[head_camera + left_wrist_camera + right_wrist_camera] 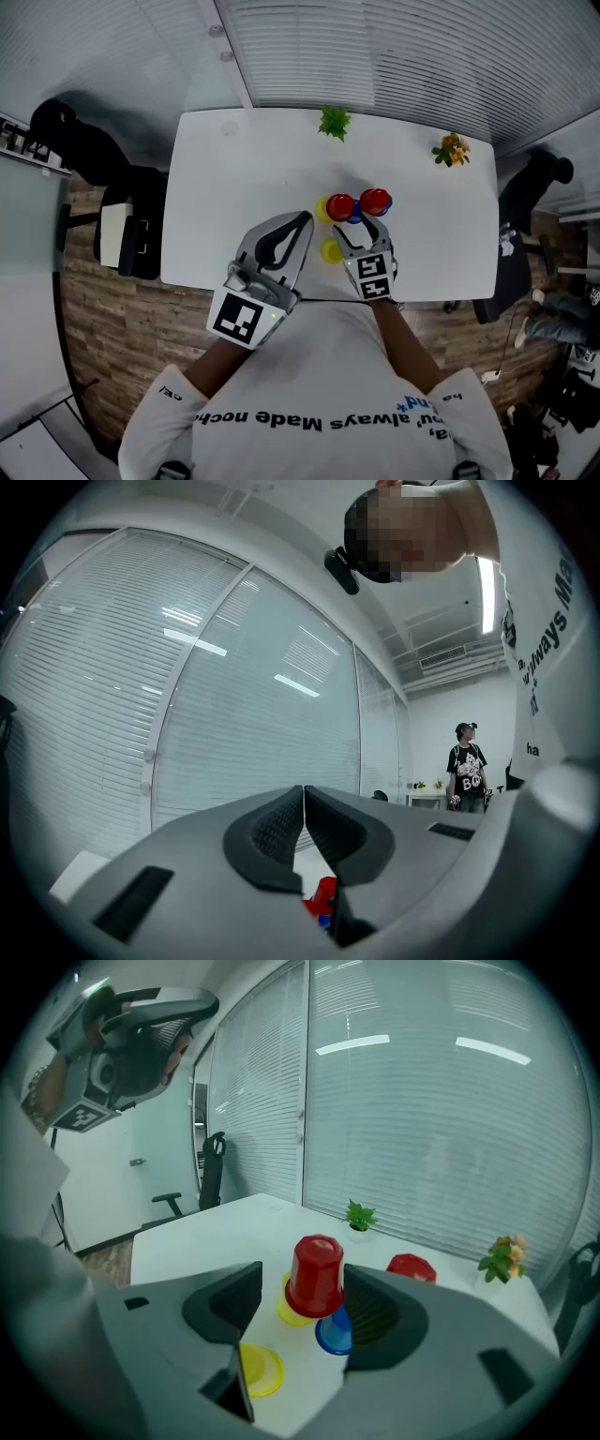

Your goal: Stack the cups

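On the white table (234,187) an upturned red cup (316,1276) rests on top of a yellow cup (289,1309) and a blue cup (333,1333). A second red cup (410,1267) stands just behind and to the right of them. Another yellow cup (259,1370) sits alone nearer me. My right gripper (305,1309) is open just short of the cluster, with the upper red cup (340,206) framed between its jaws but untouched. My left gripper (302,221) hovers to the left, shut on nothing, its pads (281,825) pressed together.
A small green plant (334,122) and an orange-flowered plant (451,150) stand at the table's far edge. Black chairs (127,225) sit off the left side. A person (466,766) stands far back in the room. Blinds cover the glass wall behind.
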